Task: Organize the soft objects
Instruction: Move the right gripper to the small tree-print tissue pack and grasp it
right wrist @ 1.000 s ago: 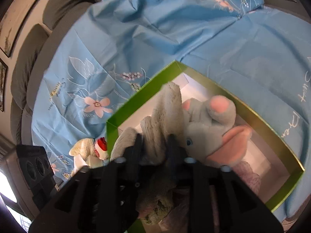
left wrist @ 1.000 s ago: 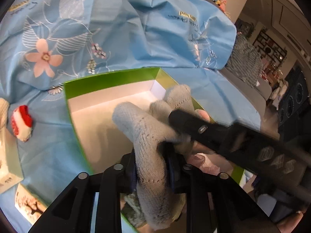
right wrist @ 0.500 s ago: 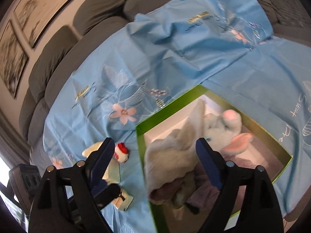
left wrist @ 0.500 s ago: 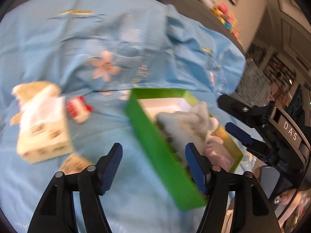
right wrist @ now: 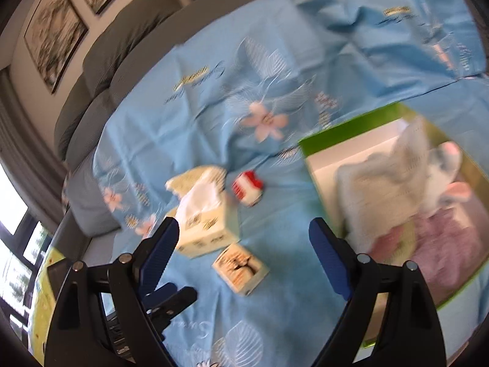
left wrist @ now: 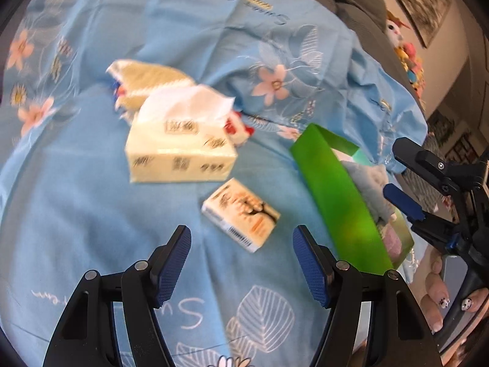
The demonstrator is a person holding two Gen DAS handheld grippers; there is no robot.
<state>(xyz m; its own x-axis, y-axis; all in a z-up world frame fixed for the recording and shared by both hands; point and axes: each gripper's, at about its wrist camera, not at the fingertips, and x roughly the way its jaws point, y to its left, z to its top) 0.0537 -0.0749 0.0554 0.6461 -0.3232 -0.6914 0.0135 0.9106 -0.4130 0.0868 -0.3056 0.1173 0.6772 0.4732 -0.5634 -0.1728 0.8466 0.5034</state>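
A green box [left wrist: 339,198] [right wrist: 342,128] sits on the blue floral cloth and holds a grey knitted piece [right wrist: 382,189], a grey plush elephant [right wrist: 443,165] and pink fabric [right wrist: 449,244]. A cream tissue pack [left wrist: 180,150] [right wrist: 207,226], a small printed tissue packet [left wrist: 241,214] [right wrist: 241,267], a red-and-white soft toy [left wrist: 238,128] [right wrist: 247,188] and a yellowish knitted item [left wrist: 146,76] [right wrist: 189,180] lie left of the box. My left gripper [left wrist: 241,263] is open and empty above the small packet. My right gripper [right wrist: 244,257] is open and empty; in the left wrist view it [left wrist: 400,180] hovers over the box.
The blue floral cloth [left wrist: 91,214] [right wrist: 275,61] covers a grey sofa [right wrist: 122,39]. Framed pictures [right wrist: 52,30] hang on the wall behind. Colourful plush toys [left wrist: 403,46] sit on the sofa back at the far right.
Both grippers let go of the grey knitted piece, opened, and pulled back and left from the box. The piece now lies in the box.
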